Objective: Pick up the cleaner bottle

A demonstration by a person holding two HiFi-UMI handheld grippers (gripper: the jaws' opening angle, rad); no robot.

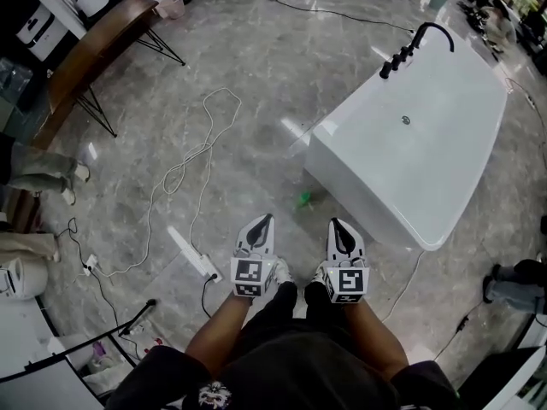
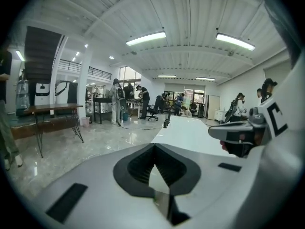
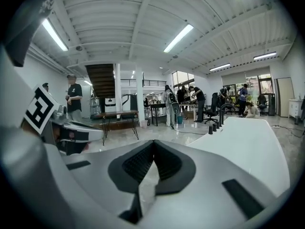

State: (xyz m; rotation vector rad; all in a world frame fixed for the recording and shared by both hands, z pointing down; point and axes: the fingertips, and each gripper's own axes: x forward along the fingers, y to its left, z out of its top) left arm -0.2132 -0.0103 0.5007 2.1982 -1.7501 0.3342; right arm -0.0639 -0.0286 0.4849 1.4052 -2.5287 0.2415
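Left tongs (image 1: 266, 219) and right tongs (image 1: 334, 224) both closed, empty, lower centre; green cleaner bottle (image 1: 304, 199) on floor (image 1: 256, 84) beside bathtub (image 1: 427, 169).

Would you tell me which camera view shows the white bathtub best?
The head view: the whole bathtub shows from above, black faucet included. Both gripper views catch only its white top at a low angle.
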